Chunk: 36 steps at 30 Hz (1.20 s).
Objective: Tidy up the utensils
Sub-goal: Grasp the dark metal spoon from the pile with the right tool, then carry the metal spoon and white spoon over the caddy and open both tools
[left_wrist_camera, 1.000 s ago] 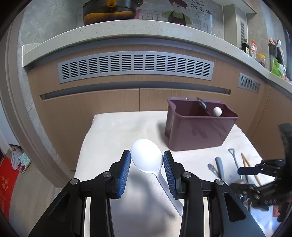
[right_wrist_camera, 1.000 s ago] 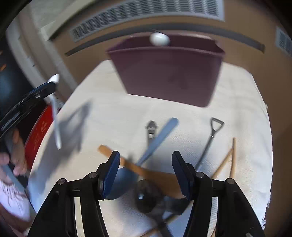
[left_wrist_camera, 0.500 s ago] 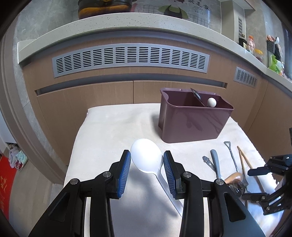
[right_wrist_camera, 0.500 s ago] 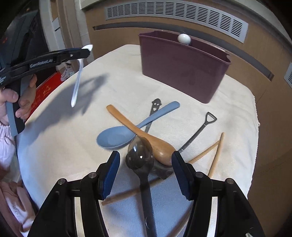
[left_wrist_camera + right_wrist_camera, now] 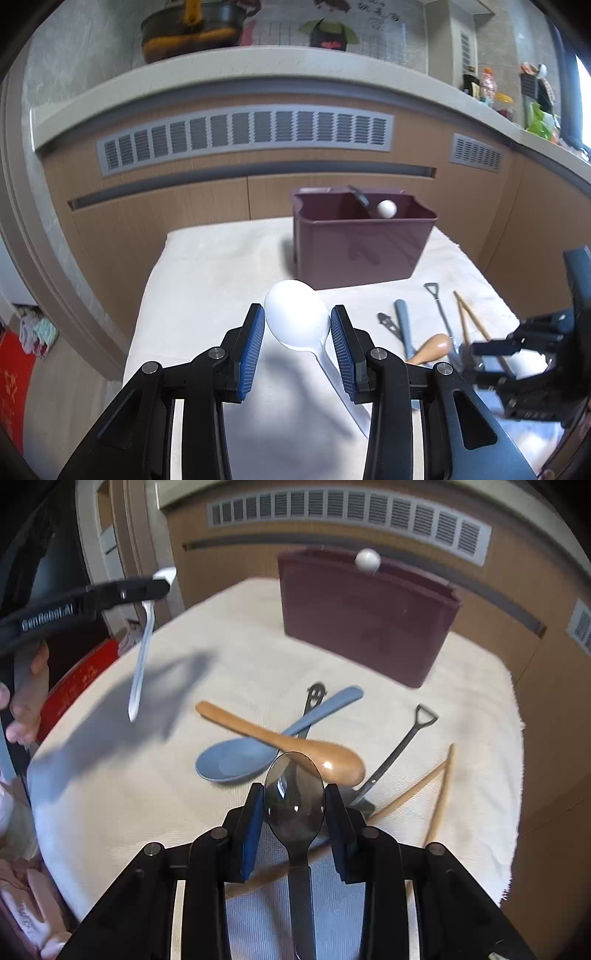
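While the left gripper (image 5: pixel 297 347) holds the white spoon (image 5: pixel 297 317) lifted for the maroon bin (image 5: pixel 360 245), the right gripper (image 5: pixel 294 825) has just been closing on the dark spoon (image 5: pixel 294 797) near the cloth's (image 5: pixel 110 794) front edge.

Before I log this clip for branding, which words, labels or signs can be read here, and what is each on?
"GenRobot.AI": white lettering on the side of the left gripper, right wrist view.
Characters on the wall poster behind the counter, left wrist view: too blurred to read.
Gold marks on the red mat beside the table: too small to read.
Nothing readable on the bin or the utensils.
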Available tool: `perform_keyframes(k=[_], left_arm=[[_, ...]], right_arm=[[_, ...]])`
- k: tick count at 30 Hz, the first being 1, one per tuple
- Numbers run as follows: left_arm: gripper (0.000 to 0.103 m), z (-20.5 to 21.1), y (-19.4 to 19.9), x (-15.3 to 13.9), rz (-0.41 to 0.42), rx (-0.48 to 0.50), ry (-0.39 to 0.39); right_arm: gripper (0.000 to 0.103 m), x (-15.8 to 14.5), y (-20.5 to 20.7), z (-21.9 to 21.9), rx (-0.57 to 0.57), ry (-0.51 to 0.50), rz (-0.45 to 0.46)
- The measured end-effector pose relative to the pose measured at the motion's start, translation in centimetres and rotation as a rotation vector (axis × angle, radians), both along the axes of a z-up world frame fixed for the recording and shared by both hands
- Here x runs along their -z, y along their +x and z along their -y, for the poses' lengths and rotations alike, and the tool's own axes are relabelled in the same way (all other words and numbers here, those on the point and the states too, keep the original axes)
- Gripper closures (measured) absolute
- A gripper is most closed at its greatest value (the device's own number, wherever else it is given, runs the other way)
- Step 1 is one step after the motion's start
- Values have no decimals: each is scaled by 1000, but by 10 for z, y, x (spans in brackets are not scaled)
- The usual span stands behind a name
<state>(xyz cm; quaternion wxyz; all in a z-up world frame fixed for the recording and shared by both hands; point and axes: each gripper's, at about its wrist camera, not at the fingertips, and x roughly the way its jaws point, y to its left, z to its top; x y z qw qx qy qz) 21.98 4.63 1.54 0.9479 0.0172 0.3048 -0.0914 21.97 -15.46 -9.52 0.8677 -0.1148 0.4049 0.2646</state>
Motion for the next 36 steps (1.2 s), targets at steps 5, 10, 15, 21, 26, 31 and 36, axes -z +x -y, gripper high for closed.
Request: perform_keyframes(k=[5, 10, 15, 21, 26, 31, 36], left_arm=[[65, 15, -13, -21, 33, 25, -21], [65, 29, -12, -86, 183, 59, -54], [65, 44, 7, -169, 478, 41, -15], [65, 44, 61, -171, 532, 26, -32], [65, 40, 118, -122, 420, 11, -34], [65, 37, 155, -76, 362, -3, -26], [65, 45, 182, -41, 336, -9, 7]], right_arm=[[73, -31, -10, 26, 52, 114, 65], [73, -92, -6, 49, 105, 241, 199], [73, -195, 8, 66, 184, 363, 520], [73, -229, 64, 58, 228, 452, 635], [73, -198, 113, 40, 231, 476, 584], [73, -160, 152, 25, 237, 434, 551], [73, -133, 178, 20, 250, 422, 532]])
